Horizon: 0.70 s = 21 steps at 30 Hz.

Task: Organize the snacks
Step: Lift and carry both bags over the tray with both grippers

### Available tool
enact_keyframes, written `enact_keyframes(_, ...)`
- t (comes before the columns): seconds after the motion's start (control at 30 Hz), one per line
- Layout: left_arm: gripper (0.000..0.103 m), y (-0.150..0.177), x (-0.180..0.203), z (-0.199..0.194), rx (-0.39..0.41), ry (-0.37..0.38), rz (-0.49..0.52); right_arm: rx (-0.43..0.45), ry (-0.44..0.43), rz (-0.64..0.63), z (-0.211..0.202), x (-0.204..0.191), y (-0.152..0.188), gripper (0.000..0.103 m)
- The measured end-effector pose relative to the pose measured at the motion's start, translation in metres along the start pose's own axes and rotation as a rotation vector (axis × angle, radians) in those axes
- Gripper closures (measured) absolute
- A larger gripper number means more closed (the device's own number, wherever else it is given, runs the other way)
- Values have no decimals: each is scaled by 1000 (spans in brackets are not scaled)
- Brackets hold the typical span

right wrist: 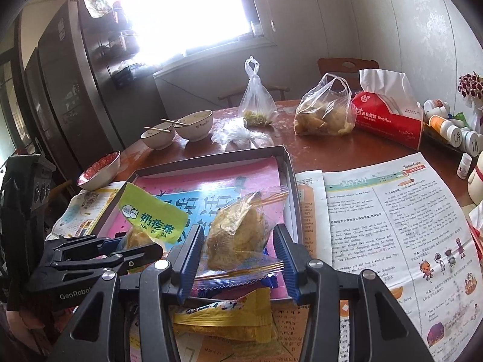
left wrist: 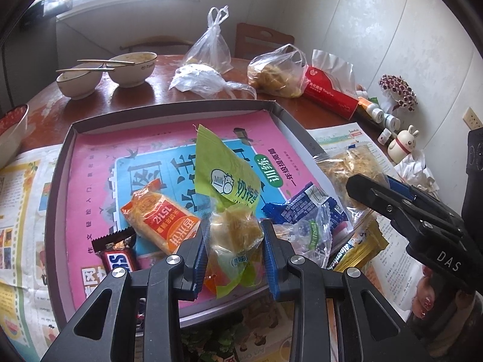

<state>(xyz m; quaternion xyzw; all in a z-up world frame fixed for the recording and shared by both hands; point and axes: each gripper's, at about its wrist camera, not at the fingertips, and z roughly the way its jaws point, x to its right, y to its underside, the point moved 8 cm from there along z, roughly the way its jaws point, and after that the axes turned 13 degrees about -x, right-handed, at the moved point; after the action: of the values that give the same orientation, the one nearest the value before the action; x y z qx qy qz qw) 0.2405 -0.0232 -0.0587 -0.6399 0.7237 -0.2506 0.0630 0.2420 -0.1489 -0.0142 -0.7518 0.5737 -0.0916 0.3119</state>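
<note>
My left gripper (left wrist: 235,226) is shut on a green-and-clear milk bun packet (left wrist: 223,181), held above the near end of a shallow grey tray (left wrist: 169,111) lined with a pink book cover. In the tray lie an orange cracker pack (left wrist: 163,220), a Snickers bar (left wrist: 116,256), a blue packet (left wrist: 305,208) and a clear wrapper (left wrist: 308,235). My right gripper (right wrist: 238,232) is shut on a clear gold-striped pastry packet (right wrist: 238,232), over the tray's (right wrist: 211,160) near right corner. A yellow packet (right wrist: 229,316) lies under it. The left gripper (right wrist: 105,253) with the green packet (right wrist: 154,214) shows beside it.
Newspaper (right wrist: 392,226) covers the near part of the brown table. Behind the tray stand two bowls with chopsticks (left wrist: 132,69), plastic bags of food (left wrist: 277,72), a red tissue pack (left wrist: 329,93), small bottles (left wrist: 383,117) and a rabbit figure (left wrist: 404,144). A bowl of red pieces (right wrist: 99,170) stands left.
</note>
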Motion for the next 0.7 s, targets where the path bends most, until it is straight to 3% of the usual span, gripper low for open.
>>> enact_keyframes(0.2,70,-4,2,3,-3,-4,2,-7,-2,-4,5,1,-1,56)
enact_keyframes(0.27,70,-5,3,4,-4,-2,4,-8,-4,-9,7,0,-1,69)
enact_keyframes(0.7,70,-8,4,9,-14,-5,3,-28,-6,-1,13,7,0,69)
